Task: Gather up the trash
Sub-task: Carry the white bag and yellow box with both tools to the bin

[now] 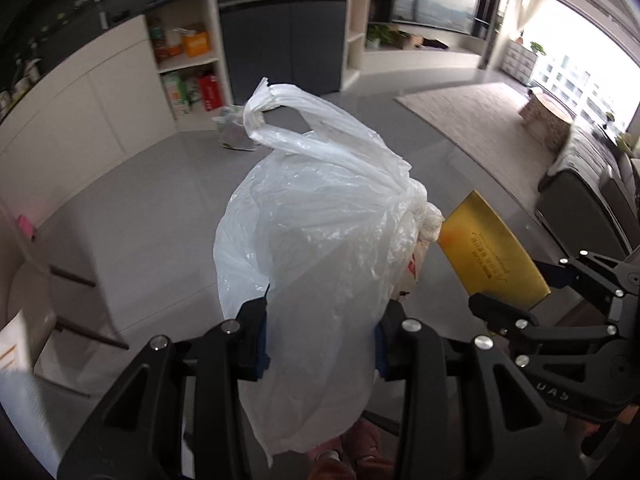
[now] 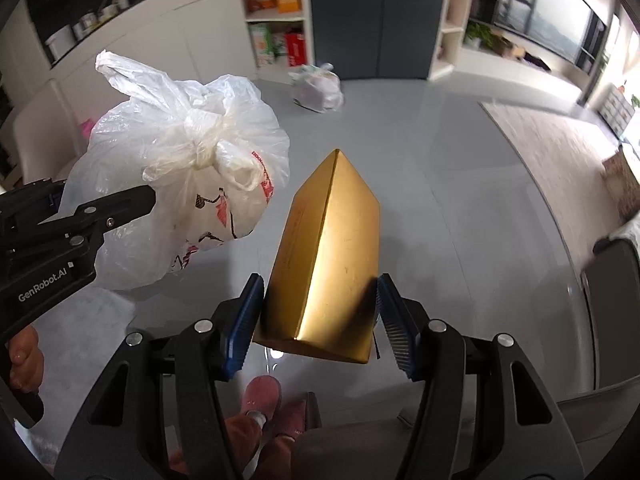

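A knotted white plastic trash bag (image 1: 320,232) hangs in the air with my left gripper (image 1: 320,328) shut on its lower part. In the right wrist view the same bag (image 2: 180,184) shows its knot and red print, and the left gripper (image 2: 104,208) reaches in from the left. My right gripper (image 2: 320,312) is shut on a gold cardboard box (image 2: 328,264), its blue pads pressing both sides. That gold box (image 1: 492,252) and the right gripper (image 1: 532,292) appear at the right of the left wrist view. Both items hang above the grey floor.
Another filled plastic bag (image 2: 318,88) lies on the grey floor (image 2: 420,152) near open shelves (image 2: 276,16) and a dark cabinet (image 2: 376,20). A rug (image 1: 480,120) and a sofa (image 1: 588,192) lie to the right. A person's pink slippers (image 2: 276,404) stand below. A white chair (image 1: 60,300) is at left.
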A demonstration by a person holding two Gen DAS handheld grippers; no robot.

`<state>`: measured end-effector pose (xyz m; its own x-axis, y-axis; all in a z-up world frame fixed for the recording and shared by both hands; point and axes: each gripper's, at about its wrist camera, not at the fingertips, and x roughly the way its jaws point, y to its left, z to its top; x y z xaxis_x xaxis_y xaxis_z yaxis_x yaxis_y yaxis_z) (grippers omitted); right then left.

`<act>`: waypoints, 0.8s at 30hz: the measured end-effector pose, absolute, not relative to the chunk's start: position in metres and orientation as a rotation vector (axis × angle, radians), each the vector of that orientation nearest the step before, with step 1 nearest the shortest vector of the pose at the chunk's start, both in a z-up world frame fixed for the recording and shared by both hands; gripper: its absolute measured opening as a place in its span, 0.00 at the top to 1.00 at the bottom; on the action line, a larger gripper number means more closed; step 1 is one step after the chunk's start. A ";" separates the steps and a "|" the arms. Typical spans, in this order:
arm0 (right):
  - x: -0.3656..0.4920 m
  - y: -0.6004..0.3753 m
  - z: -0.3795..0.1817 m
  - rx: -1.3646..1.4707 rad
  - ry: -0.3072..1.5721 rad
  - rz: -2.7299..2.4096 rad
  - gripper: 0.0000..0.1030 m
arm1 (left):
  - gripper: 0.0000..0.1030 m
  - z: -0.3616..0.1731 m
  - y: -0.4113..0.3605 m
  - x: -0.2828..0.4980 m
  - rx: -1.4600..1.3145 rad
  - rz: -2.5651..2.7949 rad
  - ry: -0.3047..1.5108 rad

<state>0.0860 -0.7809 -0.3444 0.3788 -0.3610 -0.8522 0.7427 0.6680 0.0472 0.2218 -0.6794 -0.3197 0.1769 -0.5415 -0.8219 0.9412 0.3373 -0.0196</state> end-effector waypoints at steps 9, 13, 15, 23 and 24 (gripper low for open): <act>0.093 -0.804 -0.374 0.508 0.945 -0.794 0.43 | 0.63 -0.353 -0.716 0.229 0.623 -1.186 0.863; 0.096 -0.813 -0.380 0.514 0.944 -0.819 0.39 | 0.63 -0.359 -0.721 0.228 0.635 -1.194 0.869; 0.095 -0.816 -0.381 0.519 0.943 -0.828 0.39 | 0.63 -0.360 -0.727 0.229 0.639 -1.196 0.871; 0.084 -0.810 -0.377 0.534 0.952 -0.857 0.39 | 0.63 -0.362 -0.735 0.217 0.651 -1.227 0.880; 0.082 -0.811 -0.377 0.540 0.952 -0.864 0.39 | 0.63 -0.363 -0.737 0.216 0.654 -1.233 0.881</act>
<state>0.0817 -0.8111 -0.3770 0.2989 -0.3918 -0.8701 0.8280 0.5597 0.0324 0.2163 -0.7373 -0.3629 0.0898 -0.5163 -0.8517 0.9730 0.2279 -0.0356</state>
